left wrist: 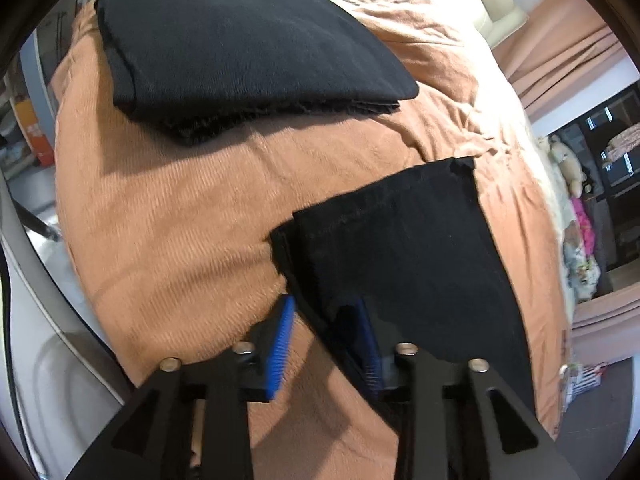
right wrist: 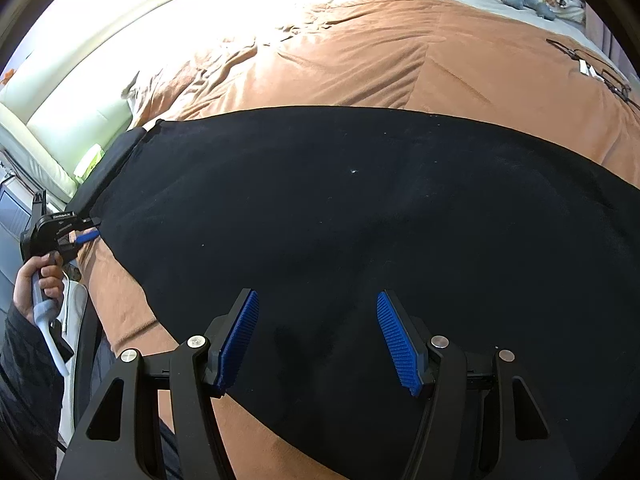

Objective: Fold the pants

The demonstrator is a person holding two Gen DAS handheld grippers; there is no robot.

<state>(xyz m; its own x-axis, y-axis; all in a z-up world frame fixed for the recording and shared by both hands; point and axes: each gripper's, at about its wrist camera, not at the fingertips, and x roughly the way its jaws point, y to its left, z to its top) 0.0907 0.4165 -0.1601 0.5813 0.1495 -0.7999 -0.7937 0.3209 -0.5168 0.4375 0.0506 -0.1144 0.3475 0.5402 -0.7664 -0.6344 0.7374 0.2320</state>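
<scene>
Right gripper (right wrist: 318,340): nearest to us in the right wrist view, its blue pads stand wide apart above the black cloth, nothing between them; we read these jaws as open and empty.
Left gripper (left wrist: 326,344): in the left wrist view the jaws stand partly apart with the edge of the cloth lying between them; one pad is bare against the blanket, the other sits under the dark fabric. We see no pinch, so we judge the pads are not pressing on it.
Left hand (right wrist: 40,284): seen small at the left edge of the right wrist view, it holds the gripper handle at the corner of the cloth.
Pants (right wrist: 340,220): spread flat and dark across the brown blanket (right wrist: 360,52), running from the hem end by the left gripper toward the right gripper; in the left wrist view the hem (left wrist: 400,232) lies flat on the bed.
Folded pile (left wrist: 248,48): farther up the bed, a neat stack of black cloth, well apart from the spread pants; we take it as a garment already finished.
Progress: we judge this pair early on. It lies flat and appears not yet doubled end to end.
Left to do: grip both ends, bring one over the other, then set it by the pile.
</scene>
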